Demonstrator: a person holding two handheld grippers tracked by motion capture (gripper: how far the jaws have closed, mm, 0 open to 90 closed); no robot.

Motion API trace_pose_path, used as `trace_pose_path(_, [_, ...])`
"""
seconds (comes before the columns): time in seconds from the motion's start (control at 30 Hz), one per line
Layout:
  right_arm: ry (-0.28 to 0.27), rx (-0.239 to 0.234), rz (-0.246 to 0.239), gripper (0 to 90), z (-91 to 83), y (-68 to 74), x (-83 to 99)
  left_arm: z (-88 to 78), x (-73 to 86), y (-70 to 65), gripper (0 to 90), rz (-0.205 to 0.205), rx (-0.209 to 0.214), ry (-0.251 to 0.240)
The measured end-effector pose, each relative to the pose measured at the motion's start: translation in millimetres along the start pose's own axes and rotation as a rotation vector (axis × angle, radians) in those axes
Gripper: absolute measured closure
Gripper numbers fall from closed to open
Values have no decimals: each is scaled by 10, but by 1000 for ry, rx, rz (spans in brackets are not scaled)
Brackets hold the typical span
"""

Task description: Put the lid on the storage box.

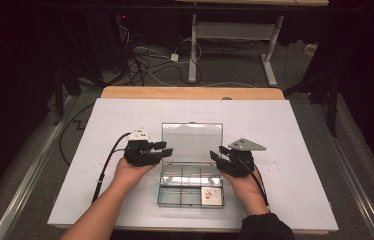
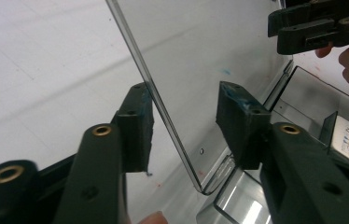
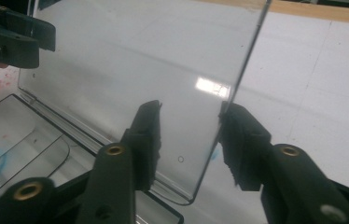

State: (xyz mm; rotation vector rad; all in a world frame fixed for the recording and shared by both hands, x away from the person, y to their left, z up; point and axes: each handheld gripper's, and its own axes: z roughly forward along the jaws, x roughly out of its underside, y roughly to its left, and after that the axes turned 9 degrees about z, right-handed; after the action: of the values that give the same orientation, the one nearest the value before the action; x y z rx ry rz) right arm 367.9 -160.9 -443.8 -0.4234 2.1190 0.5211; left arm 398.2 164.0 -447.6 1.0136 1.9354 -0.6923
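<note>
A clear plastic compartment box (image 1: 191, 190) sits near the front of the white table, its lid (image 1: 192, 141) standing open. A small printed card (image 1: 211, 195) lies in its front right compartment. My left gripper (image 1: 167, 148) is at the lid's left edge and my right gripper (image 1: 217, 152) at its right edge. In the left gripper view the lid's edge (image 2: 163, 107) runs between the jaws of my left gripper (image 2: 184, 121), close to one pad, with a gap to the other. In the right gripper view the lid (image 3: 130, 60) likewise stands between the parted jaws of my right gripper (image 3: 189, 135).
The white sheet (image 1: 275, 130) covers the table, with bare room left, right and behind the box. A wooden table edge (image 1: 190, 93) shows at the back. Beyond it are desk legs (image 1: 193, 50) and loose cables (image 1: 140, 60) on the floor.
</note>
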Motion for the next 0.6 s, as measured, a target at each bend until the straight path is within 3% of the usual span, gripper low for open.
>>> trace_pose_path(0.17, [-10,-11,-9,673,-94,-10,0,-66,-21,-63,628,27,-7,-33])
trace_pose_path(0.33, [-17,23,-34,715,-209,-2,17,-112,-17,-129,672,65,-37,-39])
trace_pose_path(0.6, [-71,31,-37,794,-504,-37,154,-171,1,-210,718,74,-52,-54])
